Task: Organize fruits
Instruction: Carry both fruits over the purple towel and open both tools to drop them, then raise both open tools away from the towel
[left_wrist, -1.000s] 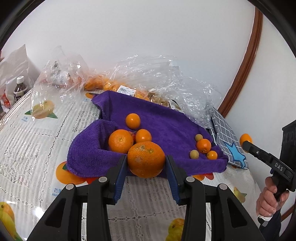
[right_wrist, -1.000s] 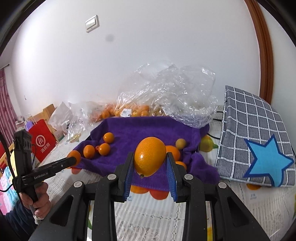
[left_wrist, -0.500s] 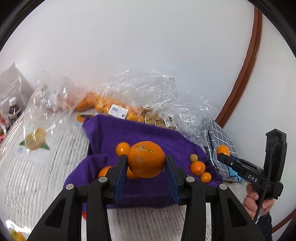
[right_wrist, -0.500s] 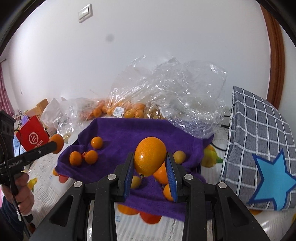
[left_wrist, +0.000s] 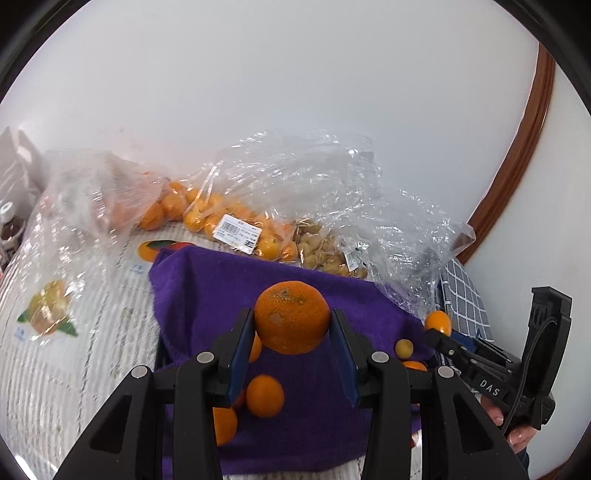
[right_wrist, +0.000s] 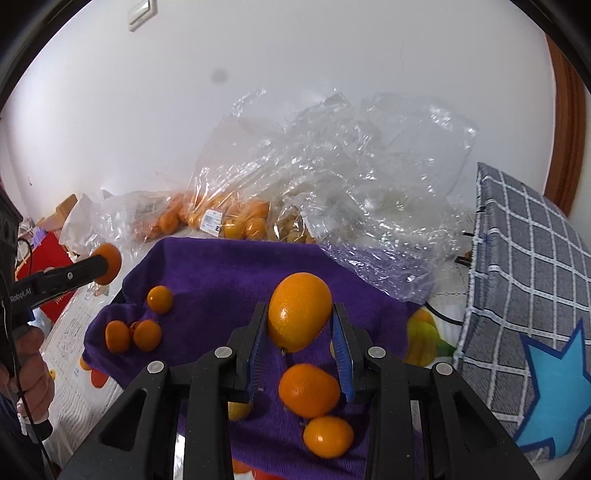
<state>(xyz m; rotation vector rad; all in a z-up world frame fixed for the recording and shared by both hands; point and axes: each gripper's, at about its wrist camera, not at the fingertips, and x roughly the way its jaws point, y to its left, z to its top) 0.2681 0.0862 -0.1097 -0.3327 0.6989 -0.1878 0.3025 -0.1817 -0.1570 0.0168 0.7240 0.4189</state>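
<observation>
I hold a rough orange pinched in the left gripper and a smooth orange pinched in the right gripper, both above the purple towel. Several loose fruits remain there; sorting looks unfinished.

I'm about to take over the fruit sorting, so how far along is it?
Partly done, as far as I can tell. Several small oranges already lie loose on the purple towel. In hand: the left gripper holds a rough-skinned orange and the right gripper a smooth oval orange, both above the towel. Left: those two, plus fruit inside the clear bags behind.
</observation>
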